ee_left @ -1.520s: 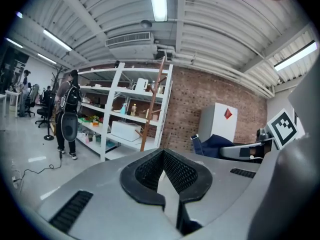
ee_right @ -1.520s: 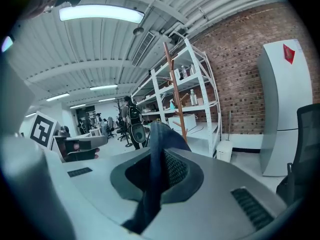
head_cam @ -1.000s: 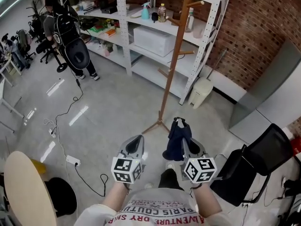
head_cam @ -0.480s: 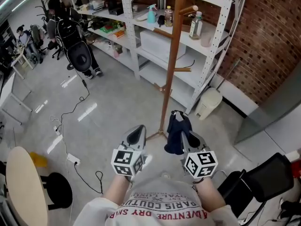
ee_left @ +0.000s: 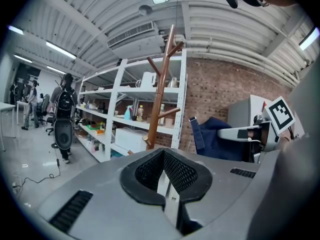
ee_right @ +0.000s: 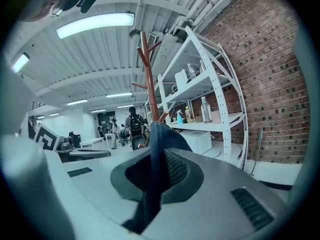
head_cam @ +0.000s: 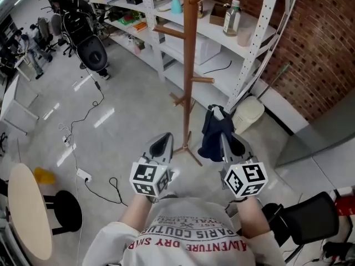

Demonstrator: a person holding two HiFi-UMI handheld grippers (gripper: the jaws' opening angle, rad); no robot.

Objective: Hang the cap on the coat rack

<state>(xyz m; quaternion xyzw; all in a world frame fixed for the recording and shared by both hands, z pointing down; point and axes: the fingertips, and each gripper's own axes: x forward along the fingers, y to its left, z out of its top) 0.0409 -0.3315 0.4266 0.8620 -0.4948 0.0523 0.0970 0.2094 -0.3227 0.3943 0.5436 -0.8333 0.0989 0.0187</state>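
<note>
The wooden coat rack (head_cam: 188, 65) stands in front of me, its pegs sticking out left and right. My right gripper (head_cam: 219, 121) is shut on a dark blue cap (head_cam: 213, 136), which hangs from the jaws just right of the pole. In the right gripper view the cap's fabric (ee_right: 154, 151) runs up between the pads, with the coat rack (ee_right: 148, 79) behind it. My left gripper (head_cam: 161, 141) is shut and holds nothing, level with the right one and left of the pole. The left gripper view shows the coat rack (ee_left: 159, 94) and the cap (ee_left: 215, 136) off to the right.
White metal shelving (head_cam: 244, 43) with bottles and boxes stands behind the rack against a brick wall (head_cam: 316, 49). A small white bin (head_cam: 248, 112) sits beside it. A black chair (head_cam: 302, 226) is at my right, a round table (head_cam: 25, 209) at my left. A person (head_cam: 61, 4) stands far left.
The coat rack has come closer and now stands between the two grippers' lines. Both grippers have kept their hold and spacing, the cap still in the right one.
</note>
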